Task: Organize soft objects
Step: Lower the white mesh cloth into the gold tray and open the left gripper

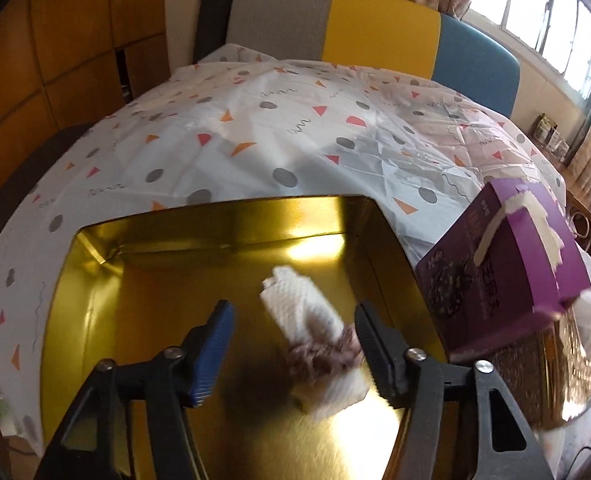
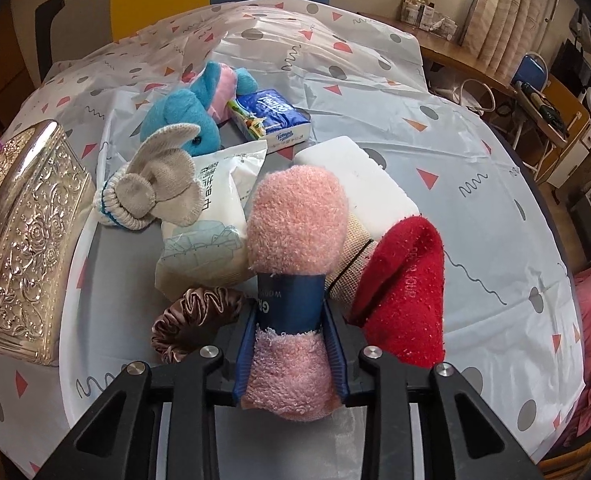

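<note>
- Right gripper clamped on rolled pink towel at its blue paper band: soft, light, squashy; best held mid-roll.
- Left gripper open over gold tin.

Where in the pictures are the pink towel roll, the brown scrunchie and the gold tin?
pink towel roll (image 2: 297,216): right wrist view, fluffy upper end.
brown scrunchie (image 2: 191,316): right wrist view, satin ruffles.
gold tin (image 1: 143,300): left wrist view, bare inner floor.
</note>
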Action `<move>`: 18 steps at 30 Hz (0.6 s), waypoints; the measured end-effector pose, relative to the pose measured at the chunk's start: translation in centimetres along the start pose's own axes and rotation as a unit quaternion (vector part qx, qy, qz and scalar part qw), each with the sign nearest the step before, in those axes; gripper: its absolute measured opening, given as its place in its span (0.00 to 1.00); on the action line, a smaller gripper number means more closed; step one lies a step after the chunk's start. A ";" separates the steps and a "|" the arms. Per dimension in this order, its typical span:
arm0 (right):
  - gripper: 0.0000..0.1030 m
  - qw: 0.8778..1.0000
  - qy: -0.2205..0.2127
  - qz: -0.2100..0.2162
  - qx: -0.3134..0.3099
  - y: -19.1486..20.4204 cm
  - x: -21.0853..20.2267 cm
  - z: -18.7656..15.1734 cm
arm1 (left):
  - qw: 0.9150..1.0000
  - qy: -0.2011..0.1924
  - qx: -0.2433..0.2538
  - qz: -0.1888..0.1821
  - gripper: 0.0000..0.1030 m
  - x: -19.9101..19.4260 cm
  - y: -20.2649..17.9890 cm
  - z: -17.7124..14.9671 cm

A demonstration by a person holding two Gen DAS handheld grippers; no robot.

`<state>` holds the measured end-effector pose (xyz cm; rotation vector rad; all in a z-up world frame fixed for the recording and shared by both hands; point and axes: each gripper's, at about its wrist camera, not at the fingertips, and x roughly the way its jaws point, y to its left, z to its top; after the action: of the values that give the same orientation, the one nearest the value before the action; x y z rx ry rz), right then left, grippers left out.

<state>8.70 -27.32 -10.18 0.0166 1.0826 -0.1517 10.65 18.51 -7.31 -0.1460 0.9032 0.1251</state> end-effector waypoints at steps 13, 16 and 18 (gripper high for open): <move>0.30 0.993 -0.087 0.053 0.061 -1.0 -4.2 1.4 | 1.000 -0.012 -0.014 0.008 0.65 -4.9 1.7 -4.8; 0.30 0.991 -0.103 0.068 0.059 -0.1 -5.9 2.1 | 1.000 -0.028 -0.008 0.008 0.65 -6.0 1.7 -4.7; 0.30 0.989 -0.113 0.085 0.049 1.2 -7.0 2.9 | 0.999 -0.039 -0.006 0.006 0.67 -6.7 1.8 -4.7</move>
<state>8.19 -25.58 -2.75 0.1758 0.8430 -0.0519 2.61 19.11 -5.02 -0.1454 0.8256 0.1470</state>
